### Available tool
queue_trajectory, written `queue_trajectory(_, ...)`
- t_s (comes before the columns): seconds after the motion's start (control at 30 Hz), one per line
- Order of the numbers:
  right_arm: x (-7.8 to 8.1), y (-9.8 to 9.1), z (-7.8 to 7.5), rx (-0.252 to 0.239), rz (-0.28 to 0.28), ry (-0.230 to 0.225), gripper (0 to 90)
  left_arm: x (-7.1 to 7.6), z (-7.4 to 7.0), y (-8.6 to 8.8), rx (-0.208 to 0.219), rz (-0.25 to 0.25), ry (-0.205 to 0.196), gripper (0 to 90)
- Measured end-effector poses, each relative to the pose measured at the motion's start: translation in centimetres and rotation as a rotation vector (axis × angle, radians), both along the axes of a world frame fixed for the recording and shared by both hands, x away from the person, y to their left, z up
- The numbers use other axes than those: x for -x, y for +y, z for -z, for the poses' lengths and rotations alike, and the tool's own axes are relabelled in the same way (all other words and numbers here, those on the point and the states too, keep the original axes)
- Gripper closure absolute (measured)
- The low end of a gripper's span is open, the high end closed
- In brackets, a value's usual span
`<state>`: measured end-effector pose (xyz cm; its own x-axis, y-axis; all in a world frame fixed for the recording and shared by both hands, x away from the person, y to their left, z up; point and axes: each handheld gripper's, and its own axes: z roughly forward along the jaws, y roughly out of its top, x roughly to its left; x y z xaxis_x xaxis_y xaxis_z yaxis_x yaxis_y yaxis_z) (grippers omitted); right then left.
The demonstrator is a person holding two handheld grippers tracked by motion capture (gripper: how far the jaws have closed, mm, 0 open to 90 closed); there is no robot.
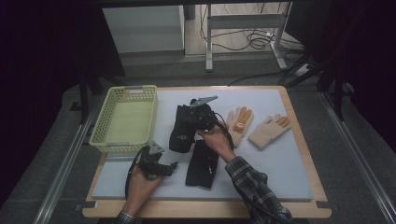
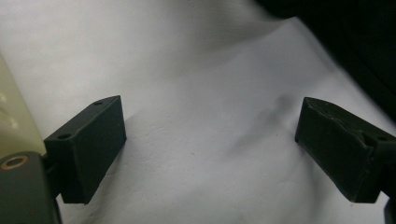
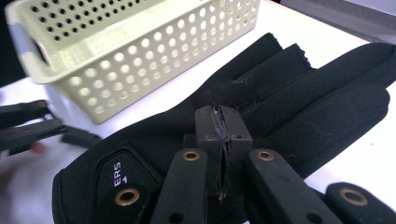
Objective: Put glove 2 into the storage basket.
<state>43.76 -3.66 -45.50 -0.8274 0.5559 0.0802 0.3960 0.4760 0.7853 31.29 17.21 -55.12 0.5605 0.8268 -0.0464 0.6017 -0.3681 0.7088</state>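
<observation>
Right gripper view: right gripper point(image 3: 223, 140), clenched, apparently pinches black glove point(image 3: 299, 107) fabric beside the basket point(image 3: 140, 51).

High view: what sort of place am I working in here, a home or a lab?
Most likely a lab or recording workspace, not a home. A wooden table topped with a grey foam mat stands on grey carpet, with loose black cables and a metal frame stand on the floor behind it.

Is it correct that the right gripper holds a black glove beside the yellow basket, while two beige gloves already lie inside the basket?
Not quite. In the high view, the two beige gloves lie on the white mat, right of the right gripper, not in the yellow basket. The rest is correct.
</observation>
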Motion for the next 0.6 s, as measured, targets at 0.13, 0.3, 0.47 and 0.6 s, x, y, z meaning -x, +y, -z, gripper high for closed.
queue_trajectory(0.13, 1.3, -1.3, -1.0, -0.025, -0.007, 0.012, 87.1, 0.0, 0.0, 0.0, -0.003, 0.001, 0.0, 8.6)
queue_trajectory(0.3, 3.9, -3.1, -2.0, -0.026, -0.009, 0.026, 87.1, 0.0, 0.0, 0.0, 0.002, -0.003, -0.002, 8.6)
queue_trajectory(0.47, 6.3, -4.6, -2.1, -0.013, -0.002, 0.035, 87.1, 0.0, 0.0, 0.0, 0.003, -0.004, -0.002, 8.6)
queue_trajectory(0.6, 8.0, -5.7, -1.6, -0.004, 0.005, 0.05, 87.0, 0.0, 0.0, -0.1, 0.005, -0.004, 0.0, 8.6)
